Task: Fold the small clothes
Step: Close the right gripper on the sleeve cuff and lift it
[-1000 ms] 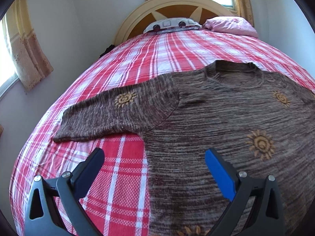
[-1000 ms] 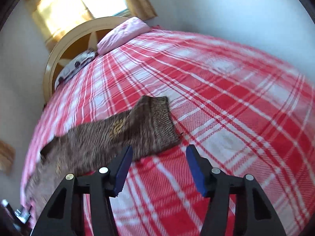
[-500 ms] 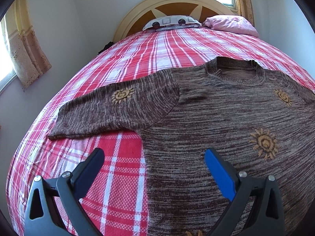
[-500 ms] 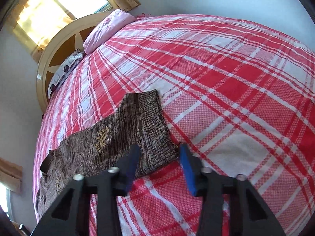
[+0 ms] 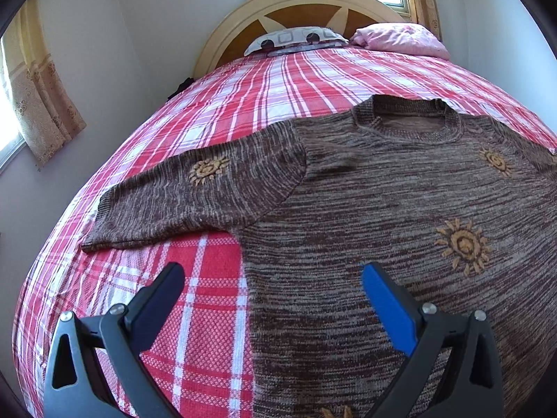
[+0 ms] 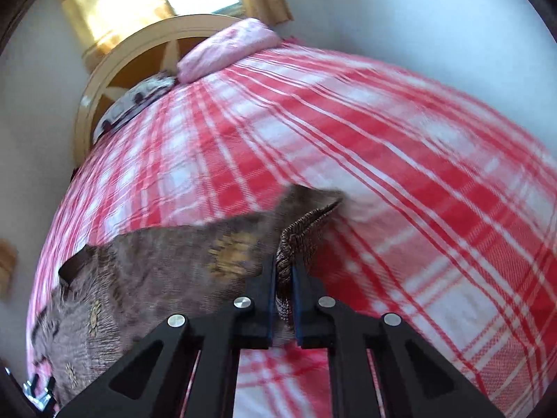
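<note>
Sweater (image 5: 400, 209) lies flat across the bed (image 5: 278, 83), neck toward the headboard (image 5: 299, 3), one sleeve (image 5: 195, 198) stretched out left. Two pillows (image 5: 296, 38) sit side by side against that headboard.

My sweater (image 5: 400, 209): brown marled knit w/ orange sun motifs, round neck twd headboard, lying flat, face up on red plaid bed (image 5: 216, 313). One sleeve (image 5: 195, 195) spread flat out to side; other sleeve's cuff (image 6: 299, 240) lifted off bed, bunched.
</note>
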The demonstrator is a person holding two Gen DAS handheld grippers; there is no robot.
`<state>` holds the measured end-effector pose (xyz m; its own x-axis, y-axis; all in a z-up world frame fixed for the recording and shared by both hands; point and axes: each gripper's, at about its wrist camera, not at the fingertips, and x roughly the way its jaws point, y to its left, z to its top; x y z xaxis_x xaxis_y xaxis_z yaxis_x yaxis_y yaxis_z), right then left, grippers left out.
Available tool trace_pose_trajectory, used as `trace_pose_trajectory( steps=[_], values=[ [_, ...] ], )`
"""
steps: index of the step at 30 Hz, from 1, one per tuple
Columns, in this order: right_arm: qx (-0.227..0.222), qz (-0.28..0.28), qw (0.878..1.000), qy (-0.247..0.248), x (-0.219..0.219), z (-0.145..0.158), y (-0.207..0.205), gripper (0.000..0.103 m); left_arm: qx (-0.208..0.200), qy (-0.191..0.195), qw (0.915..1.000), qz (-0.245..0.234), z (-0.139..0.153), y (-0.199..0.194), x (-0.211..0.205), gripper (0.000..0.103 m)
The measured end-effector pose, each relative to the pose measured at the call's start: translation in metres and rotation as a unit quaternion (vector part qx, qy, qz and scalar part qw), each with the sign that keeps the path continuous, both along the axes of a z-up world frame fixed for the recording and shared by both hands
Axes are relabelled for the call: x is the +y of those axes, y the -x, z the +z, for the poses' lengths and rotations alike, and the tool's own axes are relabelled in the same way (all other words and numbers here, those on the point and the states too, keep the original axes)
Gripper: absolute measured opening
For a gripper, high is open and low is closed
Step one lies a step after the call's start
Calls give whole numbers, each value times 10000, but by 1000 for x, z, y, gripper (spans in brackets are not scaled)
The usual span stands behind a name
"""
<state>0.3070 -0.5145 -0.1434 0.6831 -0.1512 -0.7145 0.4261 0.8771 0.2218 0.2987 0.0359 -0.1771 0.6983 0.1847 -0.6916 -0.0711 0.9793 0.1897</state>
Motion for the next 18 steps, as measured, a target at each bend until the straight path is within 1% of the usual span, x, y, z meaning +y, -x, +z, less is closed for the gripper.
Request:
trace_pose_trajectory(
  steps=[4,7,9,13,16,18],
  values=[
    [-114,578,9972,463,47,17,-18,7,1,25,10000,-24,-1,0,0,103],
    [-164,1111,9903,815,90,24,-30,7,28,57,10000,-31,-2,-1,1,103],
    [-158,1468,9837,1026,118,26,-36,7,43,72,10000,-40,-3,-1,1,103],
    [-82,2319,9599,1575,184,19,-42,7,53,81,9999,-63,-4,-1,0,103],
    [73,3087,9328,1857,234,2,-40,8,70,73,9999,-78,-5,-2,-1,103],
    [260,3518,9164,1891,256,-12,-38,8,74,75,9999,-79,-5,-2,-1,103]
  ],
)
